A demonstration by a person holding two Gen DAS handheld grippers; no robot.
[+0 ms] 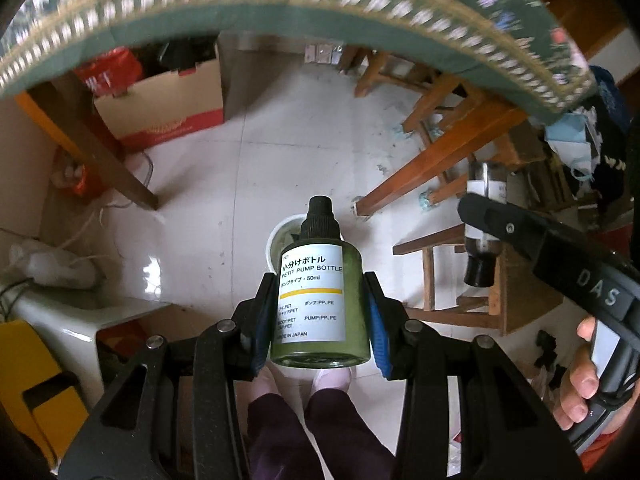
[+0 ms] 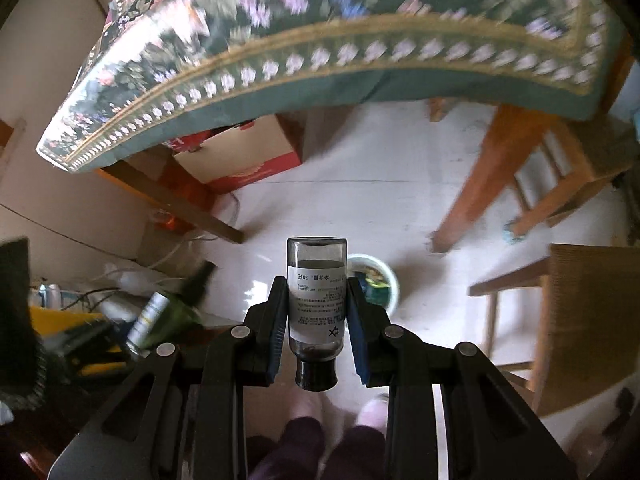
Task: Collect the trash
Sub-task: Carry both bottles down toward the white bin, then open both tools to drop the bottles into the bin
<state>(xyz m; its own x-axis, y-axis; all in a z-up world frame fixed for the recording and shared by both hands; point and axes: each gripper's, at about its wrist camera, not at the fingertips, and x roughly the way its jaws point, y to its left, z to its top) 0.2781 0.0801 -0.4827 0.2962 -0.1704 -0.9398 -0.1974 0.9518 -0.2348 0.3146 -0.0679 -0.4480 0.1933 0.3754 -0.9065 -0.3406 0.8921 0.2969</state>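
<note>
My left gripper (image 1: 320, 280) is shut on a green pump bottle (image 1: 320, 296) with a white label and black cap, held above a white trash bin (image 1: 280, 236) on the floor. My right gripper (image 2: 317, 286) is shut on a clear bottle (image 2: 317, 300) with a white label, its black cap pointing toward the camera. The same trash bin (image 2: 386, 280) shows just right of it, holding trash. In the left wrist view the right gripper (image 1: 486, 216) appears at right with the clear bottle (image 1: 482, 256). The green bottle (image 2: 172, 308) shows at left in the right wrist view.
A table with a green floral cloth (image 2: 320, 40) hangs overhead on wooden legs (image 1: 116, 160). A red and brown cardboard box (image 1: 164, 108) stands under it. Wooden stools (image 2: 560, 312) stand at right. A yellow box (image 1: 44, 392) and cables lie at left. The person's feet (image 1: 332, 378) are below.
</note>
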